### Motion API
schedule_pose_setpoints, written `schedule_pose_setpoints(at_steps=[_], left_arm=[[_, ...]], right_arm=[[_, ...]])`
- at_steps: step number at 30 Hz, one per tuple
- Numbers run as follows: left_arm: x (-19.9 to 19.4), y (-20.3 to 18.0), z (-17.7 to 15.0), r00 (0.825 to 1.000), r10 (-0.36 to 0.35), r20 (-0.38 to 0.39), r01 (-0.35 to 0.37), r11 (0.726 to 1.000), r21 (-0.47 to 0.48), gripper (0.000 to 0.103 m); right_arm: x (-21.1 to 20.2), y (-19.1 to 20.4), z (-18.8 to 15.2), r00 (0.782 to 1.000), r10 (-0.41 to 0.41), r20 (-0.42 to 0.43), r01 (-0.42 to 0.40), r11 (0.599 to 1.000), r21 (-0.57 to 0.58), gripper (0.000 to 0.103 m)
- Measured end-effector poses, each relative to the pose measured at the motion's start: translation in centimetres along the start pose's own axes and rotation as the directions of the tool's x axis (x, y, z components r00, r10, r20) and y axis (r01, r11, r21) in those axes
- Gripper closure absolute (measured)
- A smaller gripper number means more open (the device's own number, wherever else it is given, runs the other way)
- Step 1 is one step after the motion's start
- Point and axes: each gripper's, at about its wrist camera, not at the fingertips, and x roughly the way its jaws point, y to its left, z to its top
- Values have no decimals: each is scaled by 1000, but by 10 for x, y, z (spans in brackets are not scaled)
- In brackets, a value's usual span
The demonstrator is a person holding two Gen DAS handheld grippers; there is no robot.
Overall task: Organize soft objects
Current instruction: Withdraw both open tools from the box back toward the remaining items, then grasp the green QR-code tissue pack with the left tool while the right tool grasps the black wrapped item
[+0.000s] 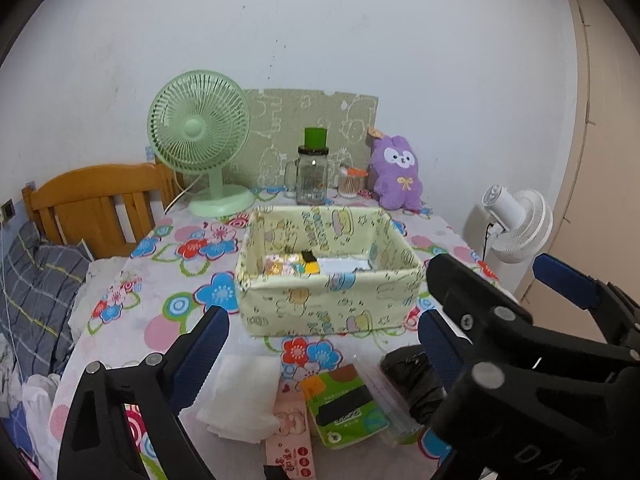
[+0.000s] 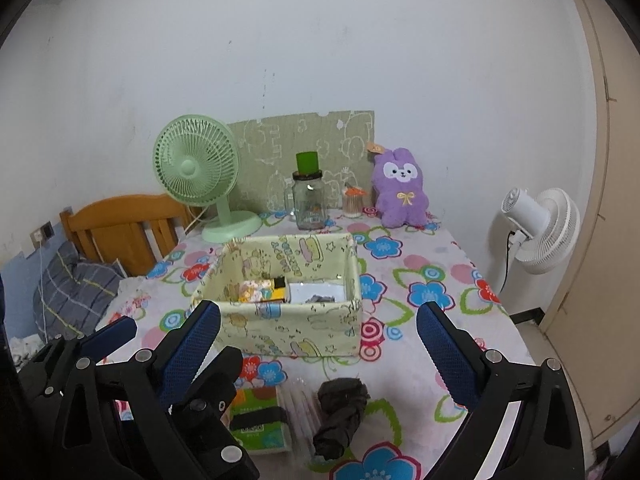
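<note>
A pale yellow fabric box (image 1: 328,304) (image 2: 280,328) stands mid-table with a few small items inside. In front of it lie a folded white cloth (image 1: 244,396), a green tissue pack (image 1: 344,408) (image 2: 260,420), a clear packet (image 1: 384,392) and a rolled black cloth (image 1: 416,384) (image 2: 344,412). A purple plush rabbit (image 1: 396,172) (image 2: 400,190) sits at the back. My left gripper (image 1: 324,356) is open and empty above the white cloth and tissue pack. My right gripper (image 2: 318,350) is open and empty above the black cloth; it also shows in the left wrist view (image 1: 492,300).
A green fan (image 1: 200,140) (image 2: 196,172), a glass jar with a green lid (image 1: 314,172) (image 2: 308,196) and a toothpick holder (image 1: 350,182) stand at the back. A white fan (image 2: 540,224) stands off the table's right edge. A wooden bed (image 1: 96,204) lies to the left.
</note>
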Motion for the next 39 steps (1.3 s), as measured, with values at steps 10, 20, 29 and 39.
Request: schedule_pose_setpoints(at_steps=[10,20,29,39], left_arm=[[13,10,-20,999,10,-30,-11,1000,-12,7],[30,19,-42,995,22,-93,-22,1000,-4,8],[45,28,-51,988,43,-146,-45,999,-10,14],[54,12,-57,984,-21,-175,21,1000,-5,15]], right_arm=[[16,-3,-23,999,22,-32,-21,999,27,14],[33,5,-48,995,31,-97,-31,999,10,14],[51,11,-58,988,40,-151,-40,999,1,14],[64,-4,-67,976,37,-214,-32,999,29,27]])
